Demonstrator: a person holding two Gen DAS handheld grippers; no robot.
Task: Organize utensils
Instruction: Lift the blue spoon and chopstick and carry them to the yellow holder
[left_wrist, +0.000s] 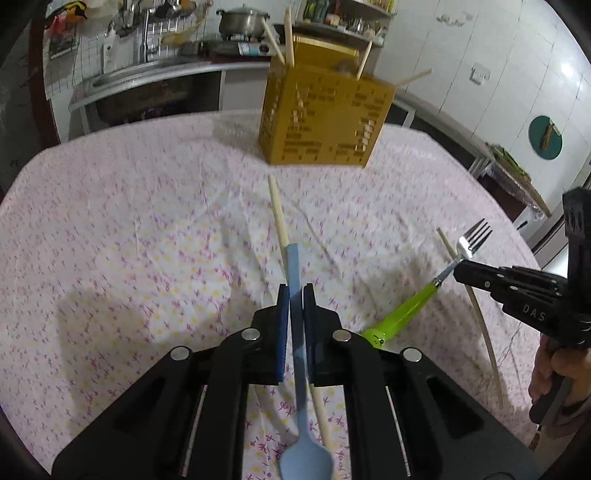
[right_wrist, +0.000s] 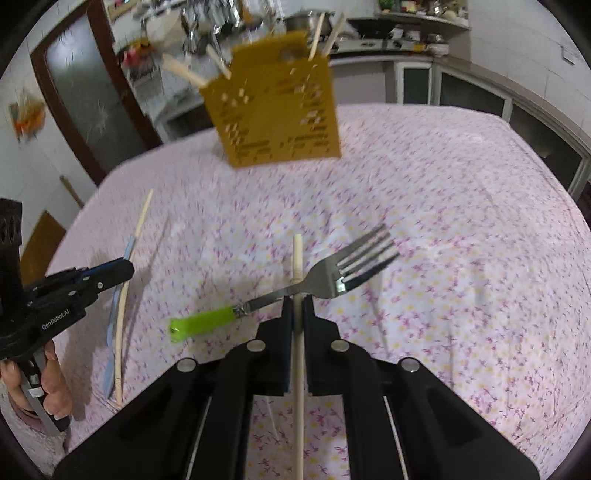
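My left gripper (left_wrist: 295, 295) is shut on a light blue spoon (left_wrist: 297, 280), handle pointing forward, bowl toward the camera. A wooden chopstick (left_wrist: 277, 210) lies on the cloth under it. My right gripper (right_wrist: 296, 304) is shut on another wooden chopstick (right_wrist: 297, 258). A fork with a green handle (right_wrist: 321, 280) lies on the cloth just under that chopstick; it also shows in the left wrist view (left_wrist: 436, 284). A yellow perforated utensil holder (left_wrist: 321, 118) stands at the far side, with several chopsticks sticking out; it also shows in the right wrist view (right_wrist: 277, 107).
The table is covered by a pink flowered cloth (left_wrist: 147, 221). Kitchen counter, sink and a pot (left_wrist: 242, 22) are behind it. In the right wrist view the left gripper (right_wrist: 110, 271) is seen at the left with the spoon and a chopstick (right_wrist: 123, 306) beneath.
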